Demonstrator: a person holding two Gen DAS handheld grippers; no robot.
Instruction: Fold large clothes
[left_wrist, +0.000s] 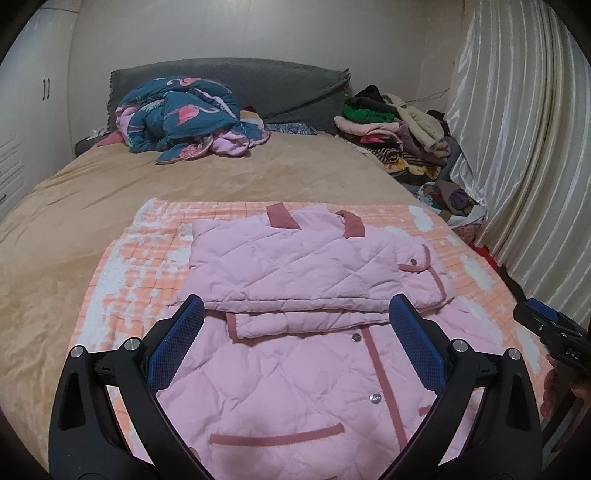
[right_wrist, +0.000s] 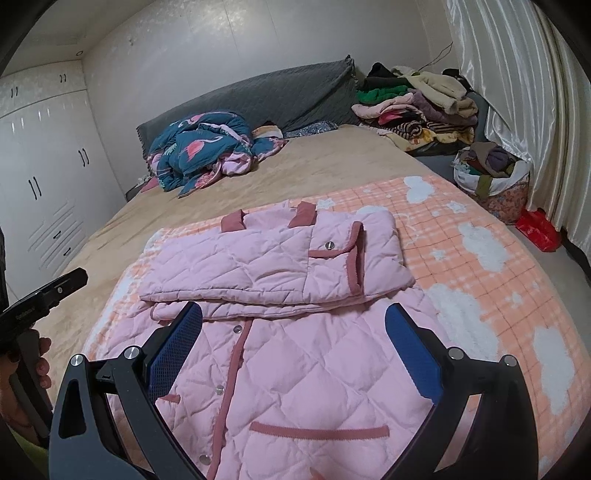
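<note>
Jacket (left_wrist: 295, 280) lies on the checked blanket (left_wrist: 122, 266) near the bed's foot edge, its top half doubled toward us. We hold left tongs (left_wrist: 295, 343) and right tongs (right_wrist: 295, 350) wide and empty above its hem, probably ready to lift that next.

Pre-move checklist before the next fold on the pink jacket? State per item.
1. Left gripper open, holding nothing: ok.
2. Right gripper open, holding nothing: ok.
3. Pink quilted jacket lies flat on the checked blanket, front up: ok.
4. Sleeves already folded across the chest, stacked fairly neatly: ok.
5. Bottom hem position and grab points: cannot tell, the hem is below both views.
6. Fold path clear: ok; the flamingo quilt and the clothes pile sit far up the bed, apart from the jacket.
</note>
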